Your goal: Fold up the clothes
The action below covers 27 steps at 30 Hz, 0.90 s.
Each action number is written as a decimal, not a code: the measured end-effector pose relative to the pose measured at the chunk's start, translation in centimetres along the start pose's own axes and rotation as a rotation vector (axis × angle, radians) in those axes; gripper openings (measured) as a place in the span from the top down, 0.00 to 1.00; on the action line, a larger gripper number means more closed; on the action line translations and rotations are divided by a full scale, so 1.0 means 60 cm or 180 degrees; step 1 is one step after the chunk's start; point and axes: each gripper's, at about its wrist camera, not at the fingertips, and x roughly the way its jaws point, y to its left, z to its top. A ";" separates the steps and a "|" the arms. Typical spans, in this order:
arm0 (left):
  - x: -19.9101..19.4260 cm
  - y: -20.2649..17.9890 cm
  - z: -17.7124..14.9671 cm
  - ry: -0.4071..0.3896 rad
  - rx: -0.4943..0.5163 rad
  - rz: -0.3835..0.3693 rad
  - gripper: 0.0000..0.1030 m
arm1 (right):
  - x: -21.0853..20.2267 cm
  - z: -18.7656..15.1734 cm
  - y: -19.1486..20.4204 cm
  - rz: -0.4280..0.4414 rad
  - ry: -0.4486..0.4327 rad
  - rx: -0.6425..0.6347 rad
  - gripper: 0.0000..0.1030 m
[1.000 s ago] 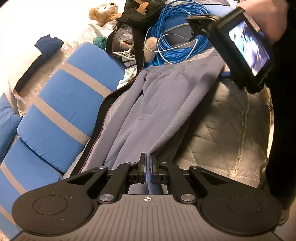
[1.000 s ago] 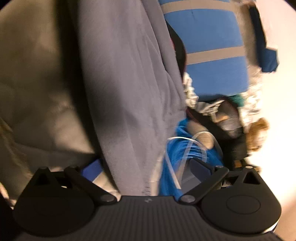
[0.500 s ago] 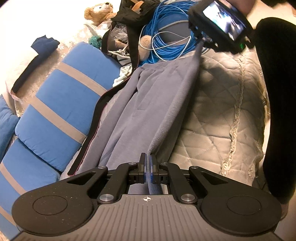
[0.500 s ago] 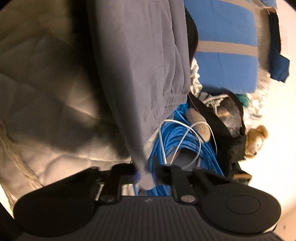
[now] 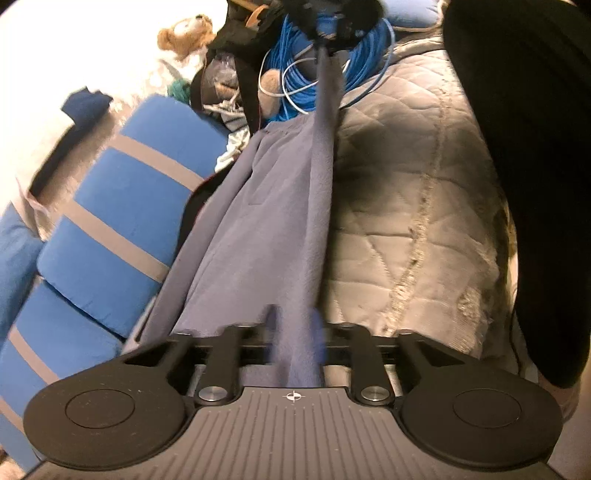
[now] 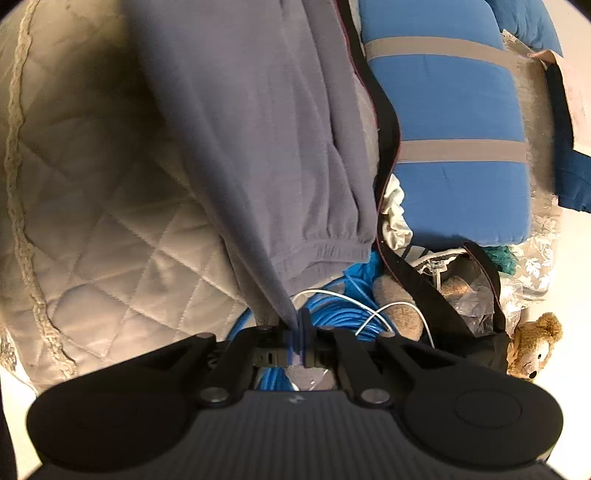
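Note:
A grey fleece garment (image 5: 273, 206) with an elastic band lies lengthwise on a beige quilted cover (image 5: 406, 184). Its near end runs between the blurred fingers (image 5: 317, 326) of my left gripper (image 5: 295, 325). The jaws are opening there and the pads stand off the cloth. In the right wrist view my right gripper (image 6: 300, 332) is shut on a corner of the grey garment (image 6: 258, 129), pulling one edge up into a taut ridge. From the left wrist view that right gripper (image 5: 325, 33) shows blurred at the top, with the cloth hanging from it.
Blue cushions with grey bands (image 5: 122, 221) line the left side. Beyond the garment's far end lie a blue cable coil (image 5: 295, 85), a black bag (image 5: 240, 55) and a teddy bear (image 5: 184, 33). A person's black sleeve (image 5: 524, 147) fills the right edge.
The right gripper went from open to shut on the garment's far corner and lifted it, tightening the edge. The left jaws, shut on the near end before, have parted.

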 end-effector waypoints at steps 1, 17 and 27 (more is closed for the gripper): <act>-0.007 -0.007 -0.002 -0.0016 0.0023 0.0063 0.61 | -0.002 0.002 -0.003 -0.0008 0.0007 0.0014 0.92; -0.025 -0.030 -0.060 0.0537 -0.0018 0.0845 0.56 | -0.013 -0.007 -0.081 -0.0052 -0.0148 0.0312 0.92; -0.050 0.123 -0.094 0.0625 -0.0977 0.0689 0.97 | -0.030 -0.021 -0.075 -0.0029 -0.0163 0.0669 0.92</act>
